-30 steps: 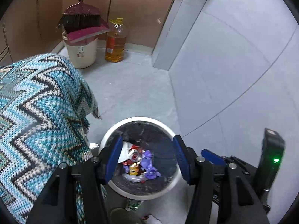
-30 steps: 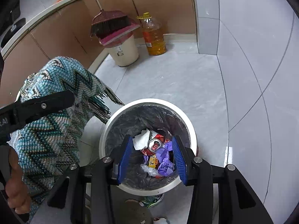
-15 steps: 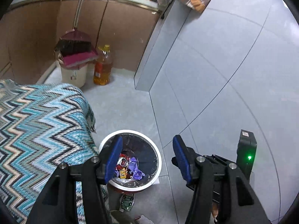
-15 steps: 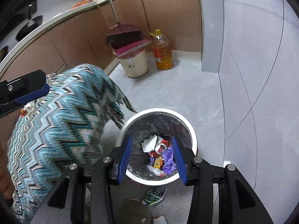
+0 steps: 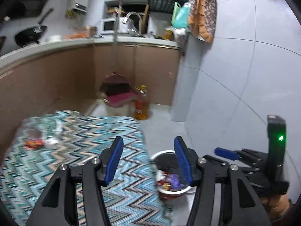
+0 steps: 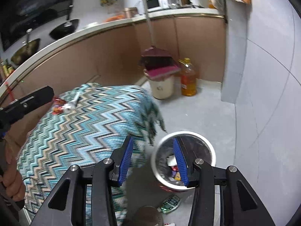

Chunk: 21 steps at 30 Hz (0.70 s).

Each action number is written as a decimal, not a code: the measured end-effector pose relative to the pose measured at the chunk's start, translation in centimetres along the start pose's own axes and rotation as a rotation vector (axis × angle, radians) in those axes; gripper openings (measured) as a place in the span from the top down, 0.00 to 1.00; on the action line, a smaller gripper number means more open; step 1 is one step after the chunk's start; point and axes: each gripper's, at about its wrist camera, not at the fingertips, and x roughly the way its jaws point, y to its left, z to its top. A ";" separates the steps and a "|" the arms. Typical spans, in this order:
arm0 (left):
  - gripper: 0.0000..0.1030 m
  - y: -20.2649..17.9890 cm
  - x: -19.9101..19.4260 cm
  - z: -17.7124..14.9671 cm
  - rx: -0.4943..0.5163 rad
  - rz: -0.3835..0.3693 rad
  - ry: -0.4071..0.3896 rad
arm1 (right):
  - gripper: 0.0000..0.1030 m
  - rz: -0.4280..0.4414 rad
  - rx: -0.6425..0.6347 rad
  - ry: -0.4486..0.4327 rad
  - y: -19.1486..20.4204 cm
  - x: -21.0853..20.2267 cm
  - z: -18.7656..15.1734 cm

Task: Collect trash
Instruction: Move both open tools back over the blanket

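Left wrist view: the remaining trash (image 5: pixel 40 138) is seen lying at the far left of the zigzag-clothed counter (image 5: pixel 79 162), ahead-left of the empty, wide-apart left tool (image 5: pixel 148 162), judged nearer than the equally apart right tool (image 6: pixel 153 161) beside the bin (image 6: pixel 211 146).
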 end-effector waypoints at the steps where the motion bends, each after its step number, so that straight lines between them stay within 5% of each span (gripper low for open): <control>1: 0.48 0.6 -0.9 -0.3 0.003 0.036 -0.011 | 0.57 0.014 -0.012 -0.004 0.9 -0.4 0.0; 9: 0.48 3.6 -6.2 -2.8 0.005 0.171 -0.062 | 0.55 0.083 -0.090 -0.023 6.4 -2.4 -0.3; 21: 0.48 6.6 -9.8 -4.6 -0.031 0.237 -0.085 | 0.49 0.123 -0.171 -0.054 11.7 -5.0 -0.2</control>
